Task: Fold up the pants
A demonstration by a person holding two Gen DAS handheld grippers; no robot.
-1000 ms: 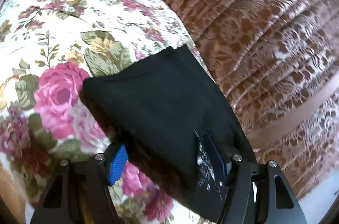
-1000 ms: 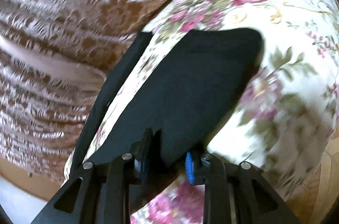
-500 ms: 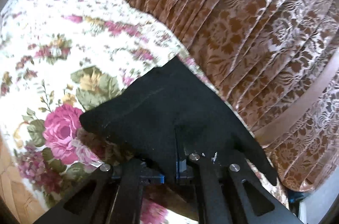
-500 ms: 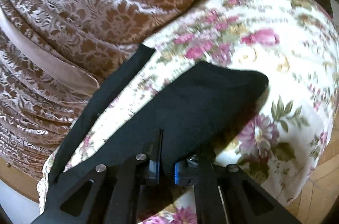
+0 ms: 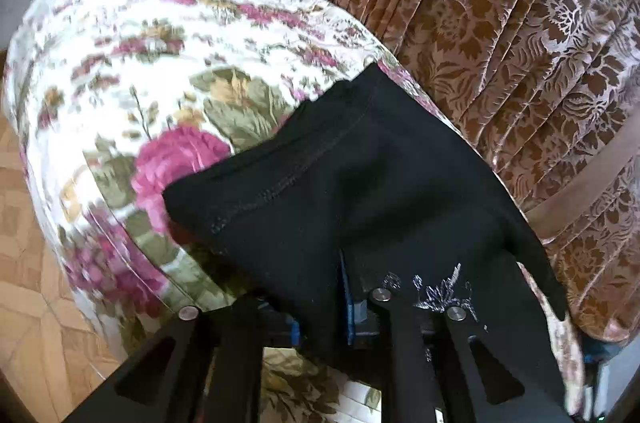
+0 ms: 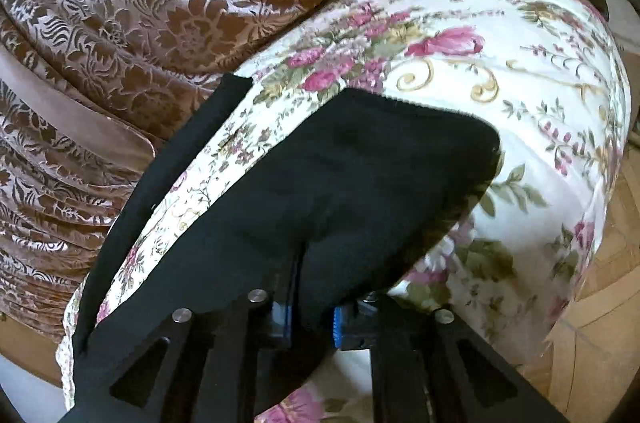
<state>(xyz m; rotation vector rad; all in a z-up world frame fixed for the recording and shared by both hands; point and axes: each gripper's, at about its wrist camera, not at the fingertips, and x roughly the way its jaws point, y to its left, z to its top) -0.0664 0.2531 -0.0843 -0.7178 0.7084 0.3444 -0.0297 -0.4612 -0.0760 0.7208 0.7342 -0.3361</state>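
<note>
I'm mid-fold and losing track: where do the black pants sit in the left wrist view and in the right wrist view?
Left wrist: the black pants fill centre to lower right, clamped at the bottom in the left gripper.
Right wrist: the pants fill the centre, with a strip trailing lower left, clamped in the right gripper.
Shared landmark: the floral cover beneath them, beside the brown patterned upholstery.
</note>
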